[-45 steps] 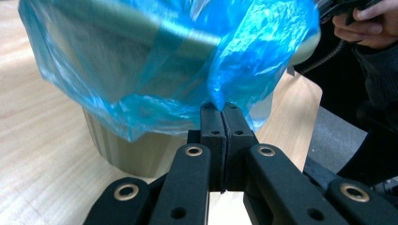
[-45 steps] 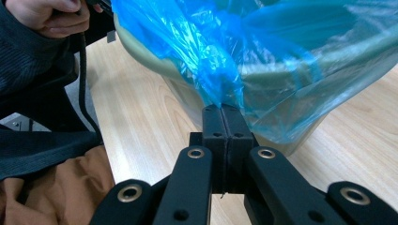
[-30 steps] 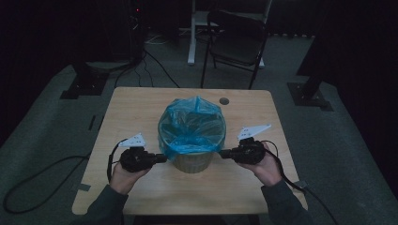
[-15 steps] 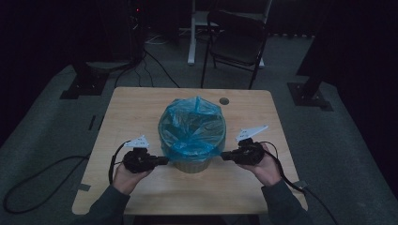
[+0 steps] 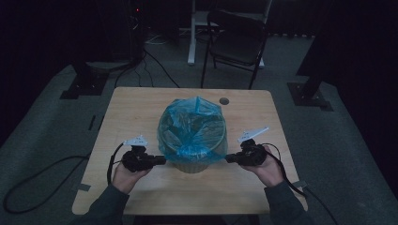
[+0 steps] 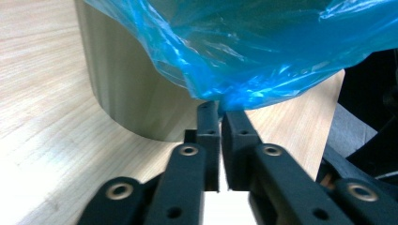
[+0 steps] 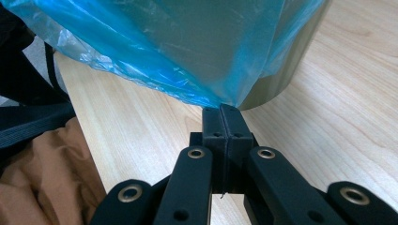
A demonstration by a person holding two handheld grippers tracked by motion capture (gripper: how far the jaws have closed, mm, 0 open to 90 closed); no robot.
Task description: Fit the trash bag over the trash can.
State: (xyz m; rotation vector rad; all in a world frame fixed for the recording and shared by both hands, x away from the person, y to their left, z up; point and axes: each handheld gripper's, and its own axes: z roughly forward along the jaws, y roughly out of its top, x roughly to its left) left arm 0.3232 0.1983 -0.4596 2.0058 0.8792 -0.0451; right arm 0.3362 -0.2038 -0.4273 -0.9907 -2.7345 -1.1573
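The work in hand looks like fitting a blue plastic bag (image 5: 190, 129) over the rim of a round bin (image 5: 191, 165) that stands near the middle of a wooden table (image 5: 141, 101), with the bag's loose skirt drawn down on both sides. To do this well, I judge that both sides should come down evenly so the liner does not ride up off the far rim, and the pull should be gentle, since the thin film could tear at the pinch points. The right gripper (image 7: 220, 111) is clenched, its jaws pressed flat together on the lowest edge of the bag, just beside the bin's wall near the base. The left gripper (image 6: 219, 108) has just been opening: a narrow gap now shows between its jaws, with the bag's hem hanging at their tips, so its hold looks released or nearly so; letting go only once the skirt sits low on the wall seems wise. In the high view the left gripper (image 5: 162, 160) and the right gripper (image 5: 228, 159) flank the bin at its lower sides, each tip touching the bag's edge, and the bin sits between the two hands.
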